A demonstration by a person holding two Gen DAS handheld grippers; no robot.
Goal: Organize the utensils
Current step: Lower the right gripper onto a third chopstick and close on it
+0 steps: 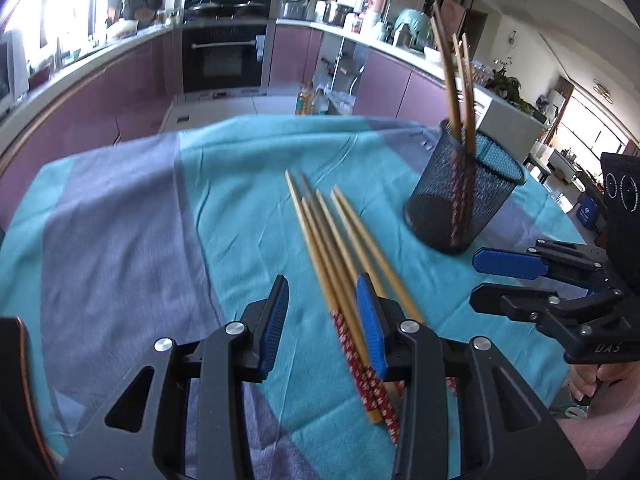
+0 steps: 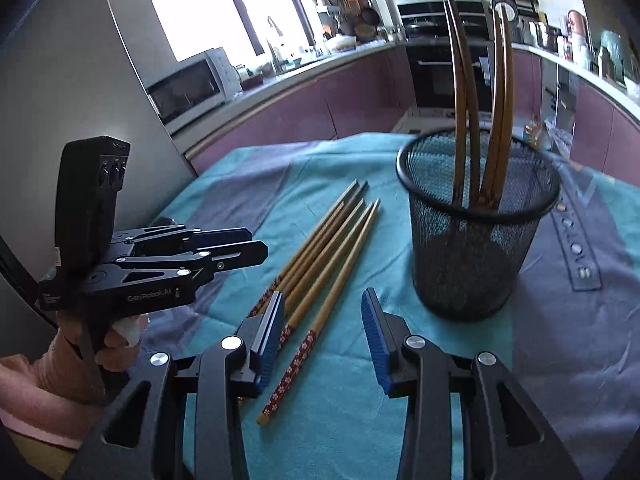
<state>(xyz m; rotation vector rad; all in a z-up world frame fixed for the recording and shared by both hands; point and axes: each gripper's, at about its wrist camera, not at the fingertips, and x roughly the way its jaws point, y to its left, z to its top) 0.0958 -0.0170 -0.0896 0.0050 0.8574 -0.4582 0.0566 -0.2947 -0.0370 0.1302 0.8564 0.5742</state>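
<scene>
Several bamboo chopsticks (image 1: 336, 248) with red patterned ends lie side by side on the teal cloth; they also show in the right wrist view (image 2: 324, 256). A black mesh cup (image 1: 464, 196) stands to their right with three chopsticks upright in it, and it shows in the right wrist view (image 2: 476, 224). My left gripper (image 1: 323, 320) is open and empty, low over the red ends of the lying chopsticks. My right gripper (image 2: 322, 336) is open and empty, just above the chopsticks' near ends, left of the cup. Each gripper shows in the other's view: right (image 1: 504, 280), left (image 2: 244, 246).
The teal and grey cloth (image 1: 128, 216) covers the table. Purple kitchen cabinets, an oven (image 1: 224, 52) and a cluttered counter lie beyond the table's far edge. A microwave (image 2: 192, 88) sits at the far left.
</scene>
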